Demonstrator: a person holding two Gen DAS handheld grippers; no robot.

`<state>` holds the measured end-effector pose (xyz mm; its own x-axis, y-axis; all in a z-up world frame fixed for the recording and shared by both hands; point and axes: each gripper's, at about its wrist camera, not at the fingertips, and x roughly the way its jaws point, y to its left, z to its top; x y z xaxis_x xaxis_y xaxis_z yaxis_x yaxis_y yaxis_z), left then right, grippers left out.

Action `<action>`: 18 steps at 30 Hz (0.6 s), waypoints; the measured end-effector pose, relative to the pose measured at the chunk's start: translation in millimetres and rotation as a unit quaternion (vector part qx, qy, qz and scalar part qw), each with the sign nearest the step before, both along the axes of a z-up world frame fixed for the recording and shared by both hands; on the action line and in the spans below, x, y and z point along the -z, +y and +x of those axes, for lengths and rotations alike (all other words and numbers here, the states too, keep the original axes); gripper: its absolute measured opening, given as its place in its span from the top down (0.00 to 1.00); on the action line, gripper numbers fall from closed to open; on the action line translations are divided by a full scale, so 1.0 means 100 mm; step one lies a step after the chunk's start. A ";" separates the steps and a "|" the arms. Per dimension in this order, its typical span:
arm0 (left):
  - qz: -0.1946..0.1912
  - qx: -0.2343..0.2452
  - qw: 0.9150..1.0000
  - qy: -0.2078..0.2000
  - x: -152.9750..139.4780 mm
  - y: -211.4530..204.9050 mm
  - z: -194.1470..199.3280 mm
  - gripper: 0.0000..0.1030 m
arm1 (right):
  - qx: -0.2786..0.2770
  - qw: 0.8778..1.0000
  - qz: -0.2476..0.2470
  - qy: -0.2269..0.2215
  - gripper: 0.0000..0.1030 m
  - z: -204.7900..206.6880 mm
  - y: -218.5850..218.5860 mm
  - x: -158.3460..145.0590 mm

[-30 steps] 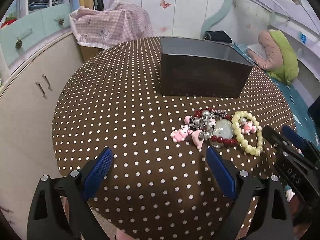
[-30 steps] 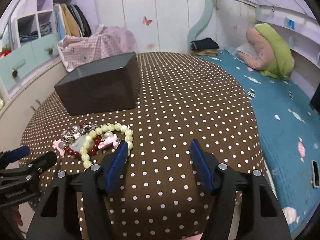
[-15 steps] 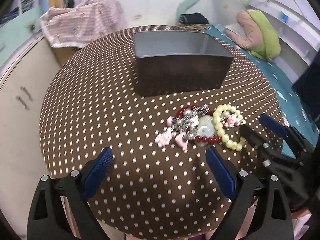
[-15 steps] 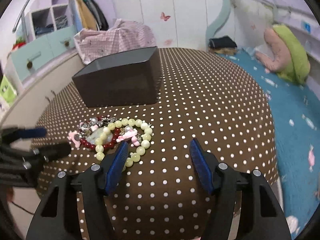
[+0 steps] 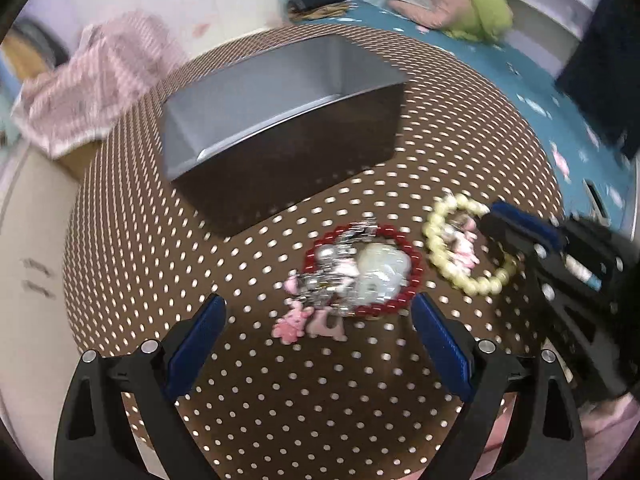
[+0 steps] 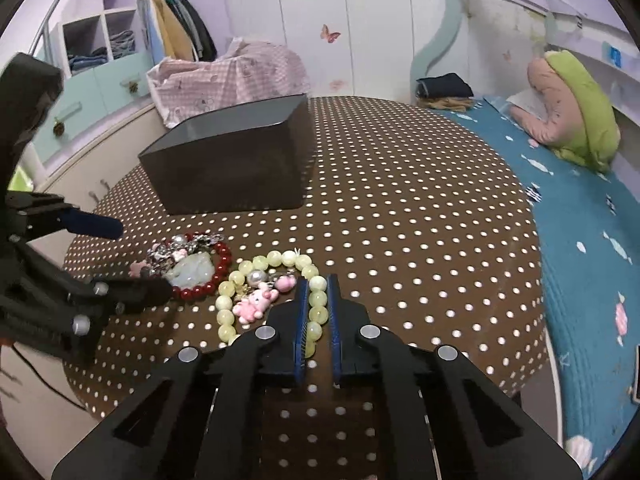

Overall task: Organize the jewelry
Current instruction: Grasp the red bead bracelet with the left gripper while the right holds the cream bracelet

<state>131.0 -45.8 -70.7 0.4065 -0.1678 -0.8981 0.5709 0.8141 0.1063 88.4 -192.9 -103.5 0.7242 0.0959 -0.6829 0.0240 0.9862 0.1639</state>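
Changes against 1 second back:
- Right gripper (image 6: 317,312): jaws wide apart then, now drawn in on the near side of the pale green bead bracelet (image 6: 276,260), beads pinched between the 2 blue pads.
- Left gripper (image 5: 318,344): jaws as wide open as before, nothing between them; view now steeper down onto the dark box (image 5: 280,120) and rolled, blurred by motion.
- Pale green bead bracelet: earlier touching the red one, now lying a little apart from it on the side away from the box's near left corner.

Containers:
- Dark box, 1 item, rectangular, open top, grey inner walls; standing on the polka-dot desk (image 5: 132,240). Visible interior bare; far corners not readable.

Jewelry, all outside the box, on the desk just in front of its long front wall:
- Red bead bracelet (image 5: 404,304), ringing a pale stone pendant and a tangle of silver charms.
- Pink charms (image 5: 292,324), touching that tangle on the side away from the box.
- Pale green bead bracelet, with a pink bear charm inside its ring.
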 end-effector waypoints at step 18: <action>0.166 0.118 0.979 -0.029 0.15 -0.61 -0.05 0.76 | 0.008 0.999 0.032 -0.004 0.90 -0.02 -0.21 0.04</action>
<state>126.4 -106.8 -85.6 0.4438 0.0328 -0.8955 0.7243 0.5752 0.3801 86.7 -214.2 -107.5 0.7321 0.1275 -0.6692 0.0388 0.9729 0.2278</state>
